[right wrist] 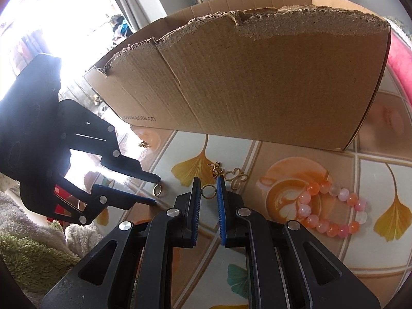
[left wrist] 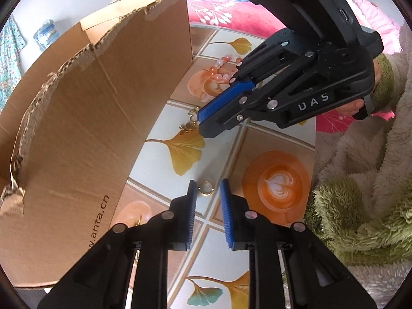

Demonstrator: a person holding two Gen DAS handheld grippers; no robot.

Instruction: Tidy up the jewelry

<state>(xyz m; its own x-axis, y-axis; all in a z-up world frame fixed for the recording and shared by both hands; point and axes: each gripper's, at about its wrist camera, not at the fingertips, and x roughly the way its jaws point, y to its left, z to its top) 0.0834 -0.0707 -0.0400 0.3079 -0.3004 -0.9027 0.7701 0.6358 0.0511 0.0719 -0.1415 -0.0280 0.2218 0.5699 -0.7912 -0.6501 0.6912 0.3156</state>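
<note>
**Operator:** What is the state of each claw, and where is the jewelry?

**Manual:** Your left gripper (left wrist: 208, 181) is released. The thick gold ring (left wrist: 206, 188) lies on the table (right wrist: 373, 170) between its fingertips, close to one pad and clear of the other. Your right gripper (right wrist: 208, 179) is narrowed around the thin ring (right wrist: 208, 192). Both pads flank the rim closely, but the views do not show whether they actually pinch it. The butterfly charm (right wrist: 215, 168) lies just beyond that gripper, and the bead bracelet (right wrist: 332, 211) lies off to its side. The cardboard box (right wrist: 257, 90) stands behind all of them.

**Operator:** What can go wrong from here?

**Manual:** Three faults are likely.
- If you close off-centre on a round rim, the ring can squirt out and roll. It could reach the fleece (left wrist: 360, 206) at the table edge and be hard to find.
- If you lift the right gripper before the grip is confirmed, the thin ring may drop.
- The box wall is tall and its rim is torn. If you carry low, a finger can catch the cardboard and jar the ring loose.

The grippers also work near each other, so keep their paths apart.
</note>
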